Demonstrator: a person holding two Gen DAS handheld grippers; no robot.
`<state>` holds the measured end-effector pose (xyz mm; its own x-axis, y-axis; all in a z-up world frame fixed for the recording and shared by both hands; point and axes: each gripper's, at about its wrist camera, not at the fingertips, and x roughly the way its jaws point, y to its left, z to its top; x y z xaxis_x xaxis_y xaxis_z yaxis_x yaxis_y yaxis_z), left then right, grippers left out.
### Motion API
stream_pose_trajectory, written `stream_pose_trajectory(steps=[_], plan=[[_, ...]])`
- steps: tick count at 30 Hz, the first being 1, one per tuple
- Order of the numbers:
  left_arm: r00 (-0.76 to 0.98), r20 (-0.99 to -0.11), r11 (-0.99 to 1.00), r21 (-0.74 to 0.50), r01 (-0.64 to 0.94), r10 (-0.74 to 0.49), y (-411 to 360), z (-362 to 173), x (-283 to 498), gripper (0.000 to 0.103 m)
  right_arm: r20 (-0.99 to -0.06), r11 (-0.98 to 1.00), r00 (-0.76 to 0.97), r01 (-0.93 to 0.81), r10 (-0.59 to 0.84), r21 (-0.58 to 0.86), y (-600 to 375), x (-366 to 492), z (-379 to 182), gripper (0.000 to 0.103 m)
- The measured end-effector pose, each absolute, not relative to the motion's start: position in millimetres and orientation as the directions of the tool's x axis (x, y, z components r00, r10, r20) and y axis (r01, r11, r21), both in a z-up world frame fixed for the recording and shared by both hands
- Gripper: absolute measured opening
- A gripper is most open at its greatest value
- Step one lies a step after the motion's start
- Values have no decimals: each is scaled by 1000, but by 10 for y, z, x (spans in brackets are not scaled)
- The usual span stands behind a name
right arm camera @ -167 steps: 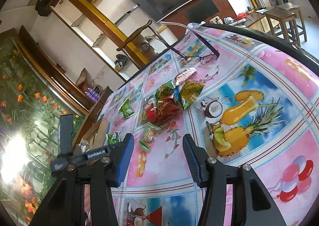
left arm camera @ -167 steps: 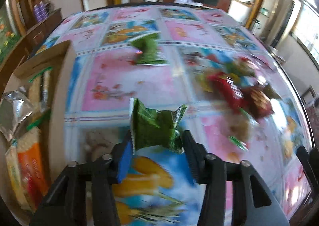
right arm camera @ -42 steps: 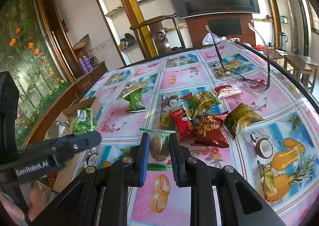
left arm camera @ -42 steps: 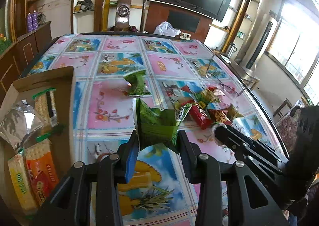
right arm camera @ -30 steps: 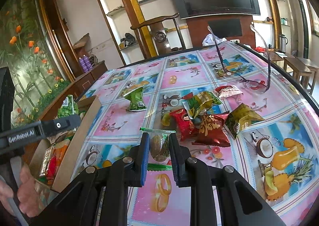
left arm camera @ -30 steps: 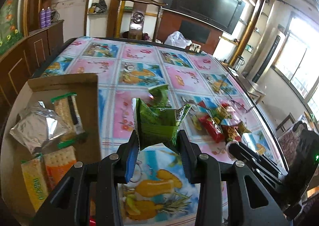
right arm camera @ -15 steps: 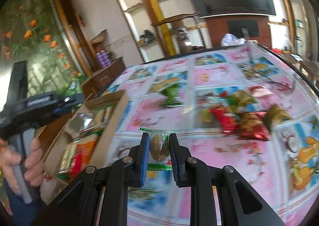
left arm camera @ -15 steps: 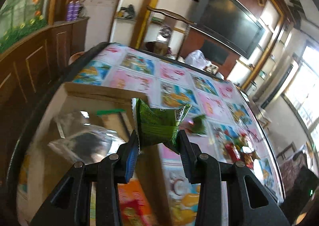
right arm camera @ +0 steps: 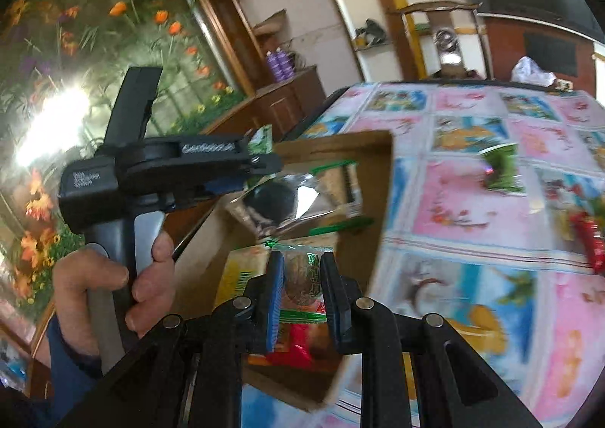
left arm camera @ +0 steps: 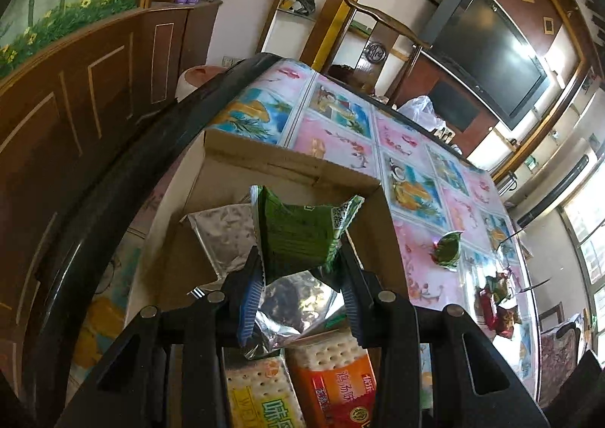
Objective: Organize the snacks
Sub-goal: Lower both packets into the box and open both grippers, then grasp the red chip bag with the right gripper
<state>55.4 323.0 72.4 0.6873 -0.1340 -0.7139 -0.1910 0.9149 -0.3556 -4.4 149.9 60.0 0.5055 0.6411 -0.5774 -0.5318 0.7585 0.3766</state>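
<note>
My left gripper (left arm camera: 300, 269) is shut on a crumpled green snack packet (left arm camera: 298, 235) and holds it above the open cardboard box (left arm camera: 287, 167). Inside the box lie a silver foil bag (left arm camera: 223, 235) and cracker packs (left arm camera: 332, 386). My right gripper (right arm camera: 301, 278) is shut on a small clear packet with a brown snack and green print (right arm camera: 302, 276), held over the box's (right arm camera: 378, 201) near end. In the right wrist view the left gripper (right arm camera: 261, 159) hangs over the box's far left side, held by a hand (right arm camera: 113, 276).
The box sits at the left end of a table with a pink and blue picture cloth (right arm camera: 472, 201). A green packet (right arm camera: 503, 167) lies alone on the cloth. Red and green packets (left arm camera: 495, 303) are piled farther right. A dark wooden cabinet (left arm camera: 75, 95) stands beyond the table edge.
Both grippers have swung left from over the cloth to above the cardboard box, each keeping hold of its packet. The snack pile has slid toward the right edge of both views.
</note>
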Motion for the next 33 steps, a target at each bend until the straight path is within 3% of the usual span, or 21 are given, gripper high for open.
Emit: stream_pose_trajectory(steps=[10, 22, 28, 30, 33], plan=[[688, -718, 936, -307, -173, -108, 3116, 711, 554, 39, -601, 760, 497, -562, 626, 327, 1705, -6, 435, 24], [744, -655, 939, -325, -115, -135, 3037, 844, 491, 50, -504, 751, 557, -516, 660, 413, 1145, 22, 622, 30], [771, -614, 946, -322, -48, -170, 2899, 918, 440, 51, -499, 827, 667, -368, 553, 425, 350, 174, 636, 30], [777, -604, 947, -319, -30, -179, 2850, 936, 424, 51, -526, 890, 733, -250, 431, 381, -29, 253, 625, 30], [785, -588, 951, -310, 6, -197, 2751, 961, 390, 51, -577, 908, 732, -134, 361, 398, -511, 396, 541, 30]])
